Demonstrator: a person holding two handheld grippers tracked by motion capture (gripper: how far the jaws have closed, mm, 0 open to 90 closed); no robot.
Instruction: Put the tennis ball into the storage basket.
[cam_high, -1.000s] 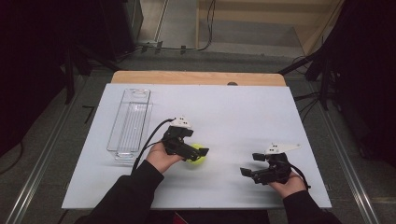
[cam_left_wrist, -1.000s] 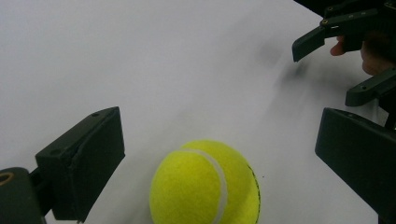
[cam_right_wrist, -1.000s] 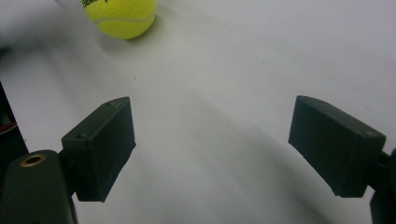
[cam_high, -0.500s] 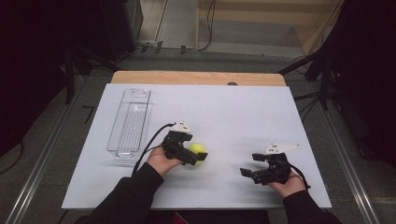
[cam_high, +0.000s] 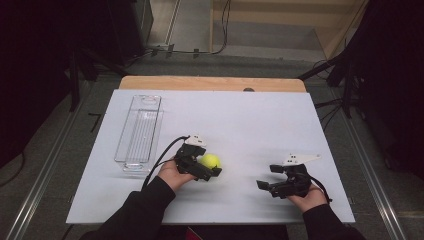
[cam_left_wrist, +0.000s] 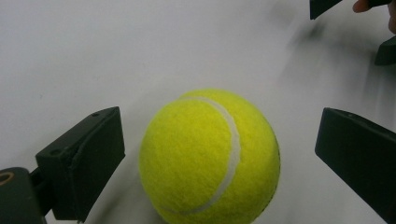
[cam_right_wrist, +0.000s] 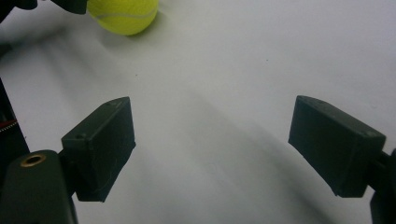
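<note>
From above, my left hand (cam_high: 172, 174) and the body of my left gripper (cam_high: 205, 167) cover the near side of the tennis ball (cam_high: 210, 161), so just its upper part peeks out there. In the left gripper view the bottom of the ball runs off the frame's lower edge, and the far corner is smeared with blur; two dark scraps up there, with a bit of finger, are all I can make out of the other gripper. In the right gripper view the ball sits at the top edge, its upper half cut away.

I count one ball, one clear tray (cam_high: 140, 129), two grippers and one white counter (cam_high: 260, 120).

The ball is fuzzy yellow felt, round, with a single pale curved seam across it. It rests on the counter between the jaws of my left gripper, which stand spread wide, a gap showing on either side of the ball, neither touching it. My right gripper (cam_high: 270, 176) is likewise released, holding nothing, its blocky black jaws apart over bare counter, well to the right of the ball.

The tray is long, narrow and transparent, with ribbed walls; it lies to the left of my left hand. The counter's sheet is smooth and matte, with a strip of wood showing along its far edge.
</note>
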